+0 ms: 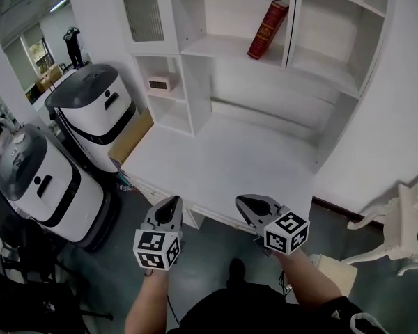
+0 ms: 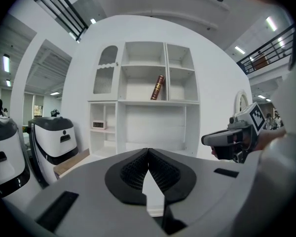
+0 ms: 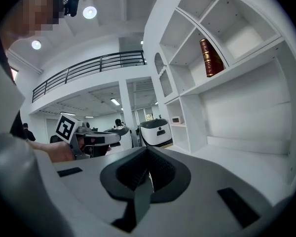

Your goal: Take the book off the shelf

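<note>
A white-and-grey machine (image 1: 90, 110) stands at 9 o'clock in the head view. The left gripper (image 1: 171, 202) at 7 o'clock and the right gripper (image 1: 244, 202) at 5 o'clock both have their jaws closed on nothing. At 1 o'clock, well apart from both, the red book (image 1: 267, 28) leans in the shelf (image 1: 219, 47), middle compartment.

Bright, even light; ceiling lamps (image 3: 89, 12) glare; fisheye edges dark, warped.
</note>
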The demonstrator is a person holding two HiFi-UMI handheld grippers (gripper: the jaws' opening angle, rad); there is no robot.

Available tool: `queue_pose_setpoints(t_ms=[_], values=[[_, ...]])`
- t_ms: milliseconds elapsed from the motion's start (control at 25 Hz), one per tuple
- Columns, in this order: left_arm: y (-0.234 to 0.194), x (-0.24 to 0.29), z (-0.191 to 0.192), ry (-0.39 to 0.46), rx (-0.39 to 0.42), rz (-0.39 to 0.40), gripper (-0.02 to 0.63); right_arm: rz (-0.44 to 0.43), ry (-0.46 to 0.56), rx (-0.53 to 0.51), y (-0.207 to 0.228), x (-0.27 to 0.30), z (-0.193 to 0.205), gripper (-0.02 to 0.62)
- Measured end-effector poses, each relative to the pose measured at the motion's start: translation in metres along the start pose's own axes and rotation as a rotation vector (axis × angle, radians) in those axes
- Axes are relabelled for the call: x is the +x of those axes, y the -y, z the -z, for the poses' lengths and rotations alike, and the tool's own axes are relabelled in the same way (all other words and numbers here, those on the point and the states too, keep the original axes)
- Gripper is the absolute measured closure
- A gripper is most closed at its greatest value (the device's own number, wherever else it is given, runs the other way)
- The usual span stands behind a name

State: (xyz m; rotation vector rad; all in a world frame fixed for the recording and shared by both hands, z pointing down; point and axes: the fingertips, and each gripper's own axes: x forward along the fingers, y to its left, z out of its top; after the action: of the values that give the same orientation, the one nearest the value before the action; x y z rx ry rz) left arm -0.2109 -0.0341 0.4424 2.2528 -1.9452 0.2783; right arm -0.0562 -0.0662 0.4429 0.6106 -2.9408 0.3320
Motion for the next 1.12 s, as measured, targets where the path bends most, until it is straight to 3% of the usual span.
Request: queue_pose_setpoints(t_ms=[320,680,1000,1120], values=[[0.002,0.092,-0.028,-0.012,0.02,0.014,0.595,0.03,-0.012,0.0,0.097,0.019,-0.018,0.581],[-0.011,0.158,-0.036,-0.014,0.011,0.082,0.595,0.097,-0.04,0.017,0.148,0.044,-0.023,0.581],[-0.066,0.23,-0.052,0.002,0.02,0.195,0.595,0.206,-0.042,0.033,0.189,0.113,-0.042,0.581],[-0.092,0.253,-0.07,0.015,0.059,0.236,0.595,0.237,-0.032,0.048,0.2,0.15,-0.055,0.581]])
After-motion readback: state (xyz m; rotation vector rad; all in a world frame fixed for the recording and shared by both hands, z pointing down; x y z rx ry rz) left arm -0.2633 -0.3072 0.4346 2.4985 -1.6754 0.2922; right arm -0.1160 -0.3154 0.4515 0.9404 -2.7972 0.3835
